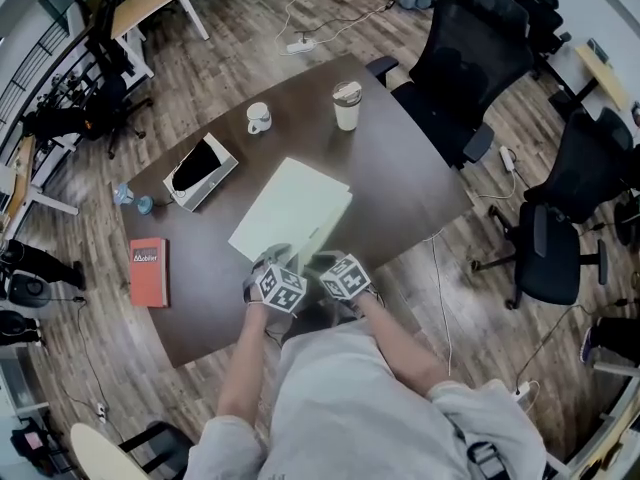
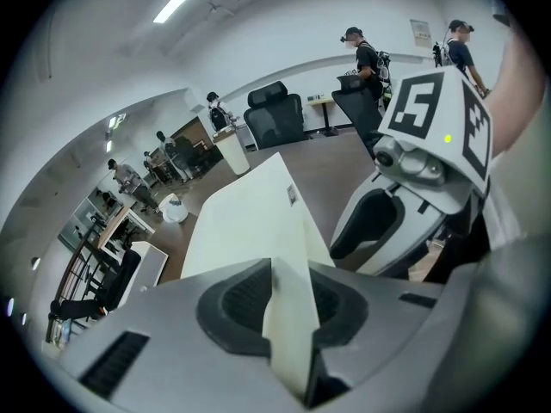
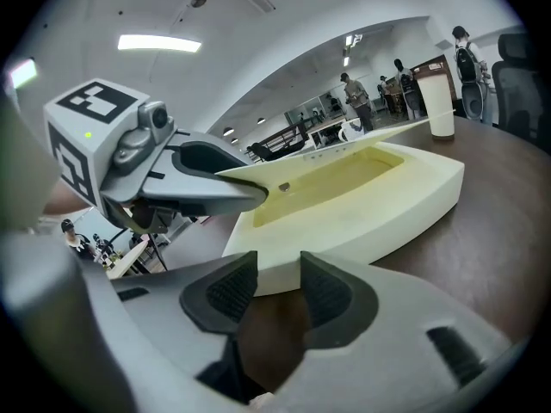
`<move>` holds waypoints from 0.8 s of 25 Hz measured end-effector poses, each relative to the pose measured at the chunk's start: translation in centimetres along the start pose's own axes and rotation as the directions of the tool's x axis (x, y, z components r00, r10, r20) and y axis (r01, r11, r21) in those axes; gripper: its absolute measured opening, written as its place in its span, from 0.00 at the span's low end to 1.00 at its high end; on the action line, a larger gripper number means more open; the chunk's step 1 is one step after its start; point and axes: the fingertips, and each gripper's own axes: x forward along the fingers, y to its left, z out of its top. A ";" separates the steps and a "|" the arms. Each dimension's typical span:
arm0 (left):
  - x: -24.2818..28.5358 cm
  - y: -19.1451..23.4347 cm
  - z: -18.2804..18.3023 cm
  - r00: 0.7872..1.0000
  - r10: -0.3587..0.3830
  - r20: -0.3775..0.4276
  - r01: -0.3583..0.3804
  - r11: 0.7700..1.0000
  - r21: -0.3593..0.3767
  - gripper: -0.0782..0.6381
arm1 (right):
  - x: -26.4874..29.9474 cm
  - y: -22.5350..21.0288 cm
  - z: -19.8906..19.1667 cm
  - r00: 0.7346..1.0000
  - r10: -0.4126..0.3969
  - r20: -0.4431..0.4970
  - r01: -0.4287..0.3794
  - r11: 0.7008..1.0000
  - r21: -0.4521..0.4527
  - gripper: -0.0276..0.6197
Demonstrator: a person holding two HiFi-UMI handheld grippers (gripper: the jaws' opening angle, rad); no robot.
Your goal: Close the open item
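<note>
A pale cream box (image 1: 290, 213) lies on the dark brown table (image 1: 400, 183), its lid (image 2: 250, 222) lifted off the tray part. My left gripper (image 2: 288, 304) is shut on the near edge of that lid, which fills the gap between the pads. In the right gripper view the box's hollow yellowish tray (image 3: 362, 196) lies just ahead, with the left gripper (image 3: 172, 175) above its near corner. My right gripper (image 3: 277, 291) is open, with only bare table between its pads, a little short of the tray's near wall. In the head view both grippers (image 1: 272, 260) (image 1: 324, 262) sit side by side at the box's near end.
A tall white cup (image 1: 347, 105) and a white mug (image 1: 258, 118) stand at the far side of the table. A white case with a black inside (image 1: 200, 171) sits at the left and a red book (image 1: 147, 271) at the near left. Black office chairs (image 1: 465, 58) stand to the right.
</note>
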 end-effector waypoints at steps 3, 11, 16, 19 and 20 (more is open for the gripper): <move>0.9 -0.7 -0.7 1.000 -0.003 -0.025 0.003 1.000 0.026 0.17 | -0.6 -0.4 -0.5 1.000 0.001 0.000 -0.001 1.000 -0.004 0.31; 2.6 -2.3 -1.7 0.998 -0.025 -0.055 0.027 0.999 0.031 0.20 | -4.2 -4.0 -0.7 0.994 -0.088 0.072 0.081 0.991 0.105 0.31; 2.7 -2.4 -1.7 0.996 -0.062 -0.058 0.063 0.998 0.024 0.21 | -5.0 -4.8 -1.3 0.990 -0.116 0.075 0.106 0.986 0.128 0.31; 2.7 -2.5 -1.7 0.991 -0.118 -0.055 0.119 0.993 0.009 0.25 | -5.1 -4.9 -1.4 0.990 -0.123 0.075 0.113 0.985 0.128 0.31; 2.6 -2.7 -1.4 0.987 -0.155 -0.043 0.155 0.988 -0.015 0.30 | -5.2 -5.0 -1.5 0.989 -0.125 0.075 0.114 0.985 0.130 0.31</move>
